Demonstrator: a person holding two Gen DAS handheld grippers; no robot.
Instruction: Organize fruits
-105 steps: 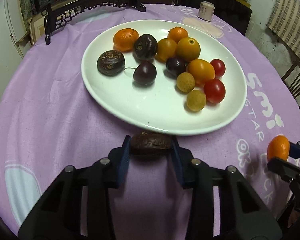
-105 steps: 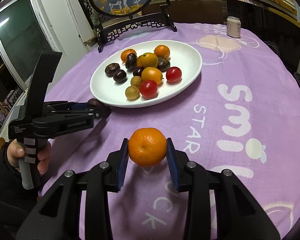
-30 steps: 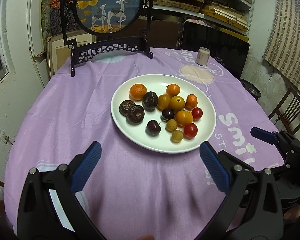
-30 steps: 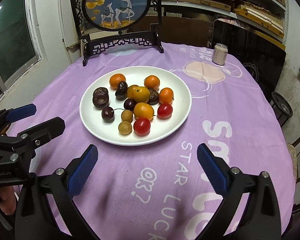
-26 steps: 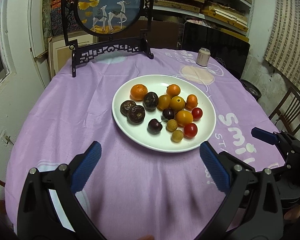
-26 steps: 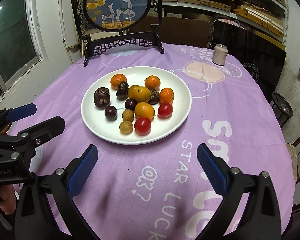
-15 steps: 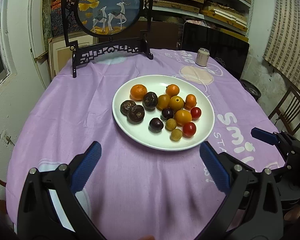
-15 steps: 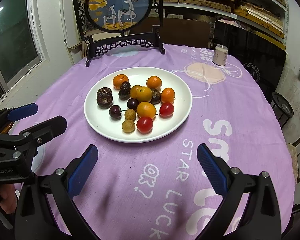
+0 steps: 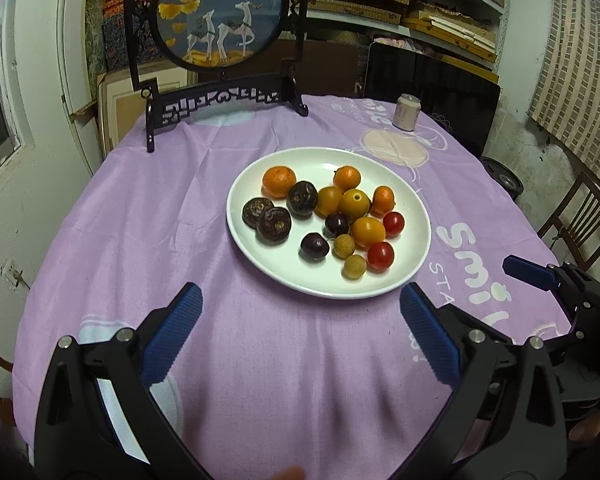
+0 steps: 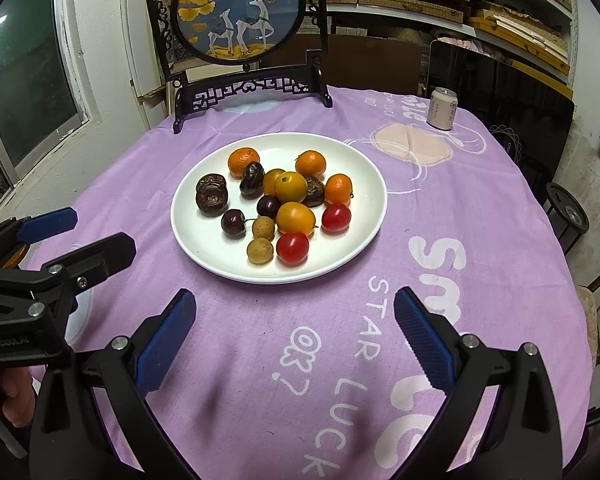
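Fruit (image 9: 332, 216) sits on the plate (image 9: 414, 208) at 12 o'clock. Left gripper (image 9: 300, 330) and right gripper (image 10: 296, 326) gape wide, holding nothing.

dim warm indoor light, soft shadows, sharp focus, fisheye-warped dark corners

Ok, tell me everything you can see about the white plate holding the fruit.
The round, glossy white plate, ceramic by its look, has a shallow raised rim and sits flat on the purple printed tablecloth near the table's middle. Fruit fills its far and right parts; the near left part is bare. No hand-held gripper touches it.
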